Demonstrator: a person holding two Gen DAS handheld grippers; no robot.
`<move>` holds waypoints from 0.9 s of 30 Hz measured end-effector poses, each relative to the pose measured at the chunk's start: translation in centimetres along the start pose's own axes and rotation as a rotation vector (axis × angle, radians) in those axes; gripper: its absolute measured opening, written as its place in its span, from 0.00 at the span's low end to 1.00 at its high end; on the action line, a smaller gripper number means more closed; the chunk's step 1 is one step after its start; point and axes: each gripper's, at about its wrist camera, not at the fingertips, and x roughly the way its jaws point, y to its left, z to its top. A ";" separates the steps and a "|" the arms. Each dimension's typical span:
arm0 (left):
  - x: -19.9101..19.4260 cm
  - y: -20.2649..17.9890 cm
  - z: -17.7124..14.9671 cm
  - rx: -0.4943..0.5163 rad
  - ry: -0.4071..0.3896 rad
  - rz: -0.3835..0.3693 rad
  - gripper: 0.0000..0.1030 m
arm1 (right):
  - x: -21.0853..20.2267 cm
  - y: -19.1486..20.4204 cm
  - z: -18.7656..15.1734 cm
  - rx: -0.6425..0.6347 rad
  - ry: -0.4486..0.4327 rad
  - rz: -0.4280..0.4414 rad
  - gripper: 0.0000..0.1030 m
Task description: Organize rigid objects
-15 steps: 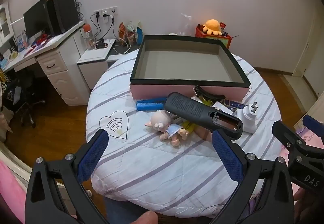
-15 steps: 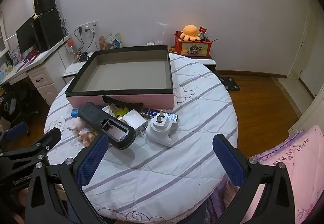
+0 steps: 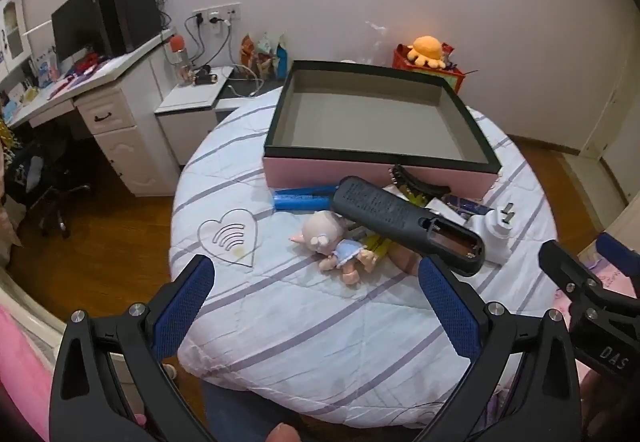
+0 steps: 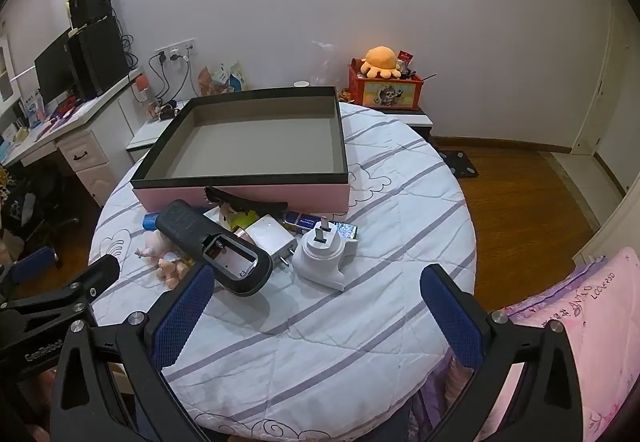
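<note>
Nothing has moved: both the left claw (image 3: pixel 316 292) and right claw (image 4: pixel 318 300) hang spread wide over the desk (image 4: pixel 320 342), remote (image 4: pixel 212 246) lying before the box (image 4: pixel 244 196).

Left gripper (image 3: pixel 316 292) tilted downward, jaws spread wide, nothing between the blue pads (image 3: pixel 182 308). Right gripper (image 4: pixel 316 300) likewise angled down, jaws fully apart, empty.

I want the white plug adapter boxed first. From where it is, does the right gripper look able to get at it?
Probably yes. The right gripper is open and empty, and the white plug adapter lies just ahead, uncovered, with bare cloth between. The black remote sits close beside it.
</note>
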 end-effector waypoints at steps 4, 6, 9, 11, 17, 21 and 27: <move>-0.2 -0.2 0.1 0.002 -0.008 0.001 1.00 | 0.3 -0.1 0.0 -0.001 0.001 0.003 1.00; -0.6 -0.1 0.1 -0.002 -0.018 0.010 1.00 | 0.1 -0.1 0.1 -0.004 -0.005 0.004 1.00; -1.4 0.0 0.2 0.006 -0.032 0.034 1.00 | -0.3 0.0 0.1 -0.004 -0.013 0.000 1.00; -2.0 0.1 0.4 0.005 -0.041 0.043 1.00 | -0.8 0.1 0.1 -0.006 -0.022 -0.002 1.00; -3.9 0.5 0.6 0.000 -0.073 0.046 1.00 | -2.6 0.5 0.3 -0.014 -0.049 -0.013 1.00; -4.9 0.6 0.7 0.002 -0.092 0.043 1.00 | -3.3 0.5 0.3 -0.011 -0.062 -0.009 1.00; -5.5 0.6 0.8 0.003 -0.101 0.042 1.00 | -4.0 0.6 0.4 -0.016 -0.076 -0.006 1.00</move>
